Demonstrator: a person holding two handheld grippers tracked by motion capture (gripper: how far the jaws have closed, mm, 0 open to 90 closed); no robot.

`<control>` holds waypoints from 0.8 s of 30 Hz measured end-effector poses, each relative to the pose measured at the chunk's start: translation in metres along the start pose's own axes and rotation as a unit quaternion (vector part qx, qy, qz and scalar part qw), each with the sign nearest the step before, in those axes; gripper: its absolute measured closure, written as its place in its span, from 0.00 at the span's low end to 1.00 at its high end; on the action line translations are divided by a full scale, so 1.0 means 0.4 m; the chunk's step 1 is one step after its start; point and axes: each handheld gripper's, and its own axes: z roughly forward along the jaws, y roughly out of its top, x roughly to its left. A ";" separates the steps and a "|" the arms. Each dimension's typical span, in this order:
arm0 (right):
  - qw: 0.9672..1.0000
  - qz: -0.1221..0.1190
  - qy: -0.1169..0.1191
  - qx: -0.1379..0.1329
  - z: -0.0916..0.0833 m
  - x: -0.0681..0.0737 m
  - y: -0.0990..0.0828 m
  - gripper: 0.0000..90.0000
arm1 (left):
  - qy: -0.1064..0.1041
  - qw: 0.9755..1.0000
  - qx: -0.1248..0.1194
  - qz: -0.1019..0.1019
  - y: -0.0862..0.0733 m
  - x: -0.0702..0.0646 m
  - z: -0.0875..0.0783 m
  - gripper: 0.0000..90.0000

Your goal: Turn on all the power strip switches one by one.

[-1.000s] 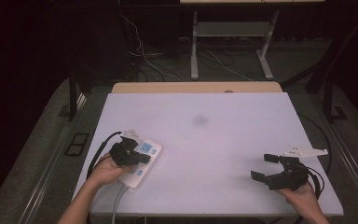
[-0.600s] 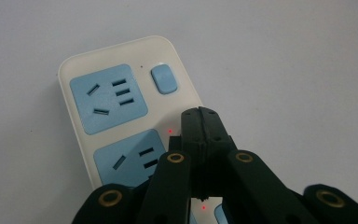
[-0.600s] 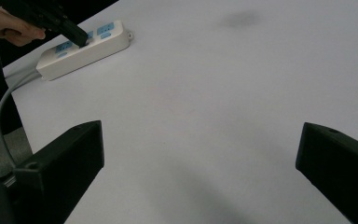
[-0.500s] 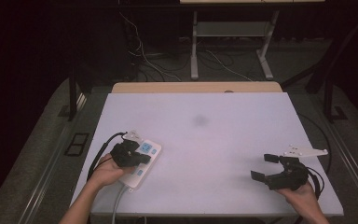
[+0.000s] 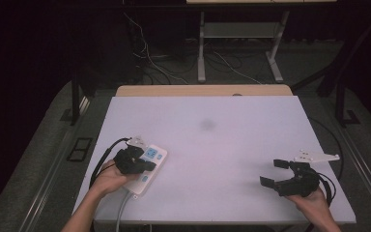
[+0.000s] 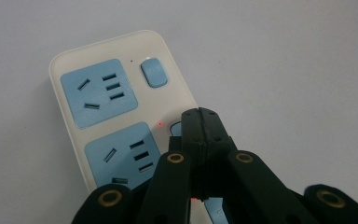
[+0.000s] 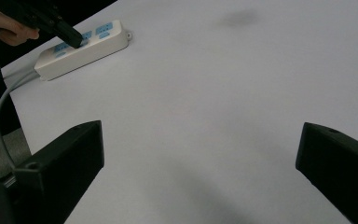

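A white power strip (image 5: 155, 155) with blue sockets lies at the front left of the white table (image 5: 222, 145). My left gripper (image 5: 147, 166) is above it, jaws shut together with nothing between them. In the left gripper view the closed tip (image 6: 200, 114) sits over the strip (image 6: 102, 93) at a blue switch beside the second socket, and a small red light glows next to it. Whether the tip touches the switch I cannot tell. My right gripper (image 5: 271, 173) is held open at the front right, nothing between its jaws (image 7: 203, 140). Its view also shows the strip (image 7: 88, 44) far off.
The strip's grey cable (image 5: 121, 212) runs off the table's front edge. A faint dark smudge (image 5: 206, 124) marks the tabletop's middle. Beyond the far edge are a wooden board (image 5: 203, 90), loose floor cables and a metal stand (image 5: 236, 43).
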 end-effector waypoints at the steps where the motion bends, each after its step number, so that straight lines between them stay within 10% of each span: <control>1: 1.000 0.000 0.000 0.000 0.000 0.000 0.000 0.01 | -0.001 1.000 -0.003 0.000 0.001 0.000 -0.002 0.99; 24: 1.000 0.001 0.000 0.000 0.001 -0.002 -0.001 0.01 | 0.010 1.000 -0.012 0.014 0.058 0.005 -0.039 0.99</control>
